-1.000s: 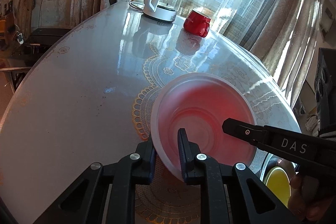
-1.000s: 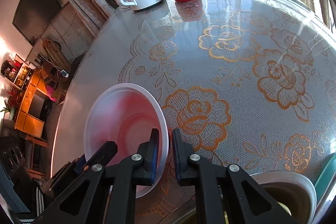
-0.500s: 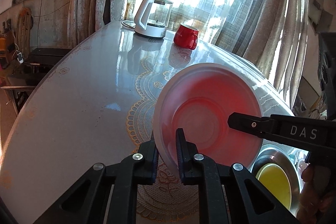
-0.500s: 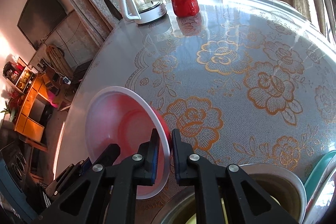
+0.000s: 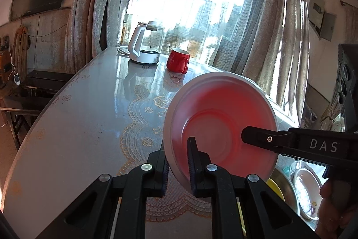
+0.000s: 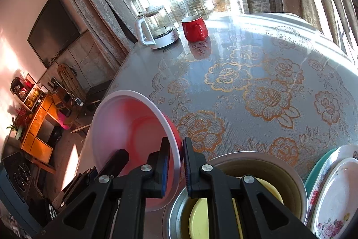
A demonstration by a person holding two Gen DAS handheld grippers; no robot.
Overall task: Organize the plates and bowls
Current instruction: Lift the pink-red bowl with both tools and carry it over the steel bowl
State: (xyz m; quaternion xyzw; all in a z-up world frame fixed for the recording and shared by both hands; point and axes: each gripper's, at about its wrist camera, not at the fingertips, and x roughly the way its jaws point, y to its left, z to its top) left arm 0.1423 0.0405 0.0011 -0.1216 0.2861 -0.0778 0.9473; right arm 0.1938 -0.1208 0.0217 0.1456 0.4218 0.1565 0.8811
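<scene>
A red bowl with a white inside (image 5: 220, 124) (image 6: 134, 133) hangs tilted above the table, held from both sides. My left gripper (image 5: 177, 162) is shut on its near rim. My right gripper (image 6: 175, 162) is shut on the opposite rim, and its black finger (image 5: 264, 138) shows at the right in the left wrist view. Below it a metal bowl (image 6: 223, 174) holds a yellow bowl (image 6: 199, 216) (image 5: 276, 189). Flowered plates (image 6: 331, 189) (image 5: 305, 189) lean together at the lower right.
A round table (image 6: 257, 82) with a glossy, gold-flowered lace cover carries a white and glass kettle (image 5: 145, 46) (image 6: 156, 28) and a red mug (image 5: 178, 61) (image 6: 194, 27) at its far side by the curtained window. A hand (image 5: 335, 212) grips the right tool.
Both grippers have lifted the bowl up off the table and tilted it more upright. The metal bowl and plates have come further into view beneath.
</scene>
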